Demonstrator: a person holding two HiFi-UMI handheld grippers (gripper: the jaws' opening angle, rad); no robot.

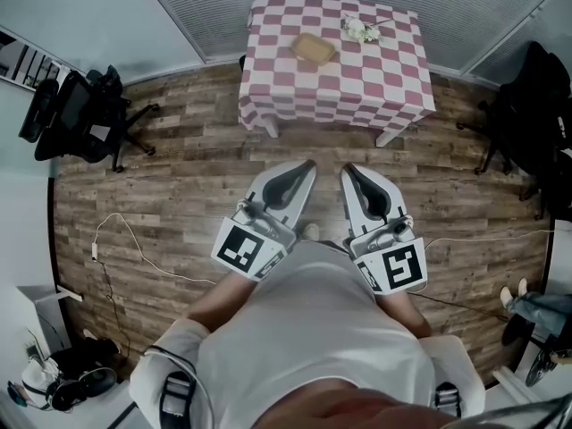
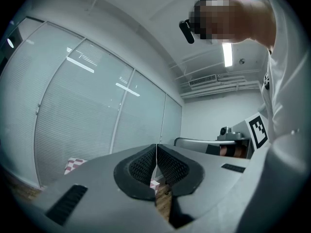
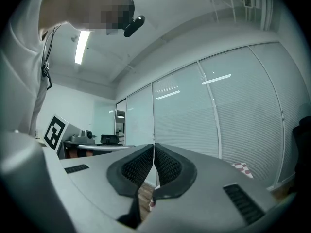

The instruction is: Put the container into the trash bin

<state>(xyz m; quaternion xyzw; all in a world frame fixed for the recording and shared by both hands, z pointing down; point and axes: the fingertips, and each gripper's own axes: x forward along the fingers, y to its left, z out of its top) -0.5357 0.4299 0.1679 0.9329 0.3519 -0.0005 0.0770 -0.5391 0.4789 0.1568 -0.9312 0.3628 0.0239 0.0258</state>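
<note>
My left gripper (image 2: 156,161) is clenched, pads pressed together with nothing between them, and my right gripper (image 3: 153,164) is clamped shut and empty too. Both point level ahead of me, side by side over the wooden floor (image 1: 179,168).

The container (image 1: 313,48) lies well ahead on the checked table (image 1: 393,88), near its middle, with a small white bunch (image 1: 361,30) beside it toward the far right corner. It looks like a shallow tan tray, so I judge it light and thin-walled, likely to flex or crush under a hard squeeze. I'd pinch one rim gently, on the near edge.

Between me and the table the floor is open. An office chair (image 1: 80,114) stands at the left and dark seating (image 1: 527,114) at the right, and a cable (image 1: 134,239) trails across the boards on my left. I see no trash bin in any view.
</note>
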